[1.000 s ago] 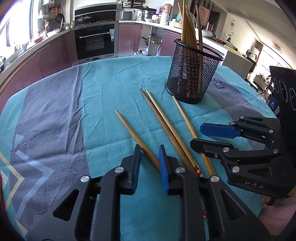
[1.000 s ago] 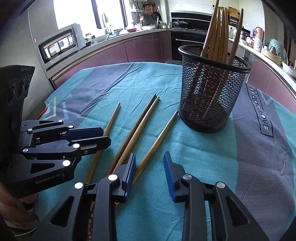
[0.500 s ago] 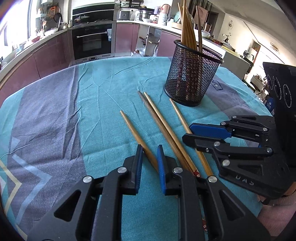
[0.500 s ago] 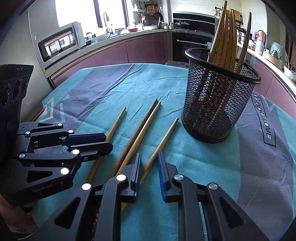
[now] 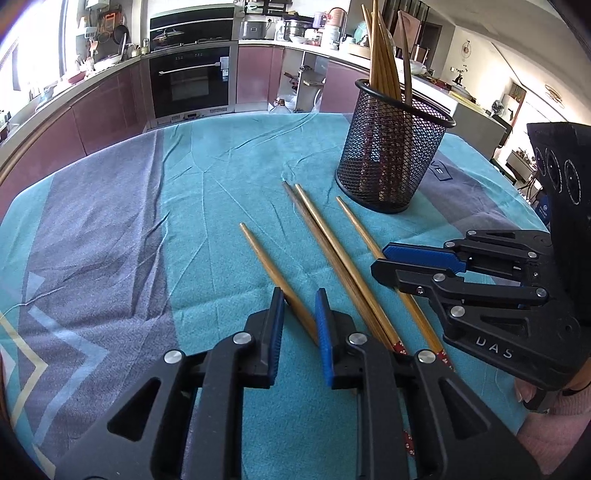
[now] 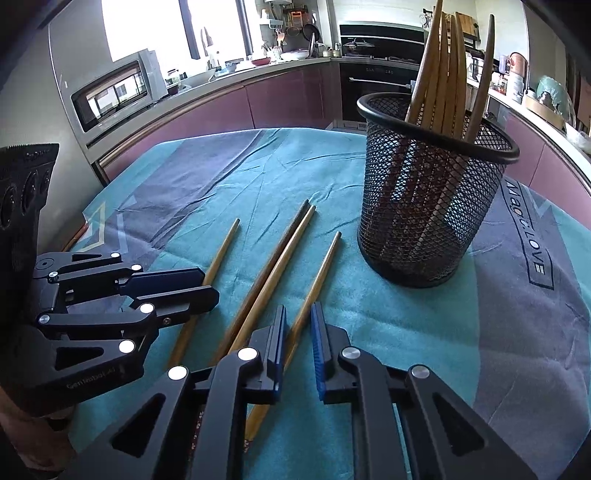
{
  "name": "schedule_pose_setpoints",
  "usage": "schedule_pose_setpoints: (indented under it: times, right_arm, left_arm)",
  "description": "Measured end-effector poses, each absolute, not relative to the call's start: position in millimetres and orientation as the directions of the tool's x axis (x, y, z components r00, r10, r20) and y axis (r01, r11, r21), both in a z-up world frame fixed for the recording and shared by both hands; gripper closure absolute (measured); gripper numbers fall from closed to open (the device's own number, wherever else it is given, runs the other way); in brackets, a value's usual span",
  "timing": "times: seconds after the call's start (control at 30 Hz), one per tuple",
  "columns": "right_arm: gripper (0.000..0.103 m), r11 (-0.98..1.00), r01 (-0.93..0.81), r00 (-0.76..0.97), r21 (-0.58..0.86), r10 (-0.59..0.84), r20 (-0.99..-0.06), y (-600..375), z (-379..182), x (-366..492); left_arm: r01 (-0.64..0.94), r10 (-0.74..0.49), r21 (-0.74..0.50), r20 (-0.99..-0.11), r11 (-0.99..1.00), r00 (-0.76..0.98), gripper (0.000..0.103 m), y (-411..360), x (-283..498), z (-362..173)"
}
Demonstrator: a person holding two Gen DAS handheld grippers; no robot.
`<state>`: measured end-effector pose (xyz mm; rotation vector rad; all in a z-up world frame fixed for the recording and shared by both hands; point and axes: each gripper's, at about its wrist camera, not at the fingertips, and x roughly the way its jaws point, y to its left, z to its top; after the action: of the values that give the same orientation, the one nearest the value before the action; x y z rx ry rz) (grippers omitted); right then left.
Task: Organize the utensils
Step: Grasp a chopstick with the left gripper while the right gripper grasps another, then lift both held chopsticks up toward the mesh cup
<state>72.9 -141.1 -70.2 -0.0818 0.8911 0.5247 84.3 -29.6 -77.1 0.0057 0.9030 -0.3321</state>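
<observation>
Both tongs are nearly closed: left tongs [image 5: 299,317] around the leftmost chopstick [image 5: 273,275], right tongs [image 6: 298,325], just narrowed, around the rightmost chopstick [image 6: 314,288] mid-table; whether pads truly pinch is unclear. Squeeze firmly before lifting toward the mesh holder [image 6: 432,206].

Beyond my worktop's teal cloth [image 5: 221,158], mauve cabinets [image 5: 107,114] curve round a black built-in oven [image 5: 192,83]; daylight floods through the far window [image 6: 147,26] above a microwave [image 6: 118,92].
</observation>
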Motion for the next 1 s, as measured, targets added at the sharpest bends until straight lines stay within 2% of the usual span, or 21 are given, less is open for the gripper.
schedule_pose_setpoints:
  times: [0.2,0.53,1.0]
  right_arm:
    - [0.098,0.873,-0.454,0.508,0.175,0.416,-0.755,-146.6,-70.1,75.0]
    - [0.098,0.865,-0.457,0.514,0.206,0.446,-0.733,-154.7,-62.9,72.0]
    - [0.098,0.838,-0.468,0.539,0.279,0.522,-0.662,-177.5,-36.2,60.3]
  left_arm:
    - [0.278,-0.276,-0.133,-0.771,0.951,0.575,0.086,-30.5,84.3,-77.1]
    - [0.258,-0.276,-0.149,-0.769,0.954,0.577,0.093,-28.4,83.0,-75.3]
    - [0.257,-0.286,-0.160,-0.756,0.953,0.588,0.095,-24.0,78.4,-65.6]
